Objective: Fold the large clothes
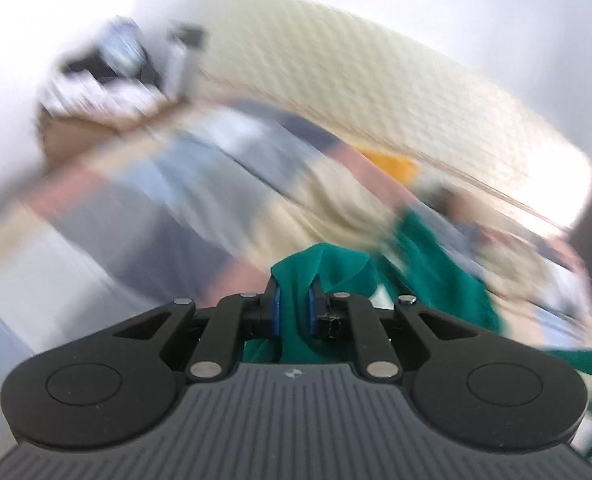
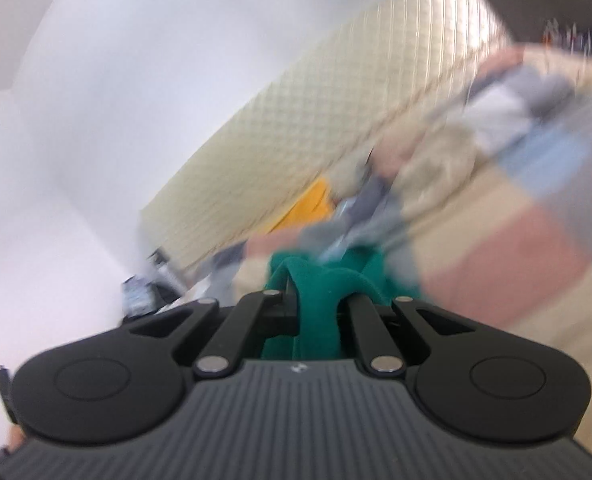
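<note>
Both claws are biting cloth, and that's exactly what you want for a big piece like this. Your left claw point(image 1: 293, 312) is clamped on a bunch of the green garment point(image 1: 436, 276), the blue pads point(image 1: 276, 314) pressing the fabric from either side, with a hump of it standing up above the fingertips. Your right claw point(image 2: 316, 304) is closed tight on another bunch of the same green garment point(image 2: 328, 280), which loops over the fingers and spills down behind them. From the left wrist view the cloth trails off to the right and downward, so the rest of it hangs between and below your two hands, over the bed with its patchwork quilt point(image 1: 143, 208). Two grips well apart let the weight pull the fabric flat, which I'd judge is the point here: open it out before any fold. The cream quilted headboard point(image 1: 356, 80) sits behind, an orange item point(image 1: 392, 164) near it. Everything's smeared with blur, so finer detail I can't tell.
</note>
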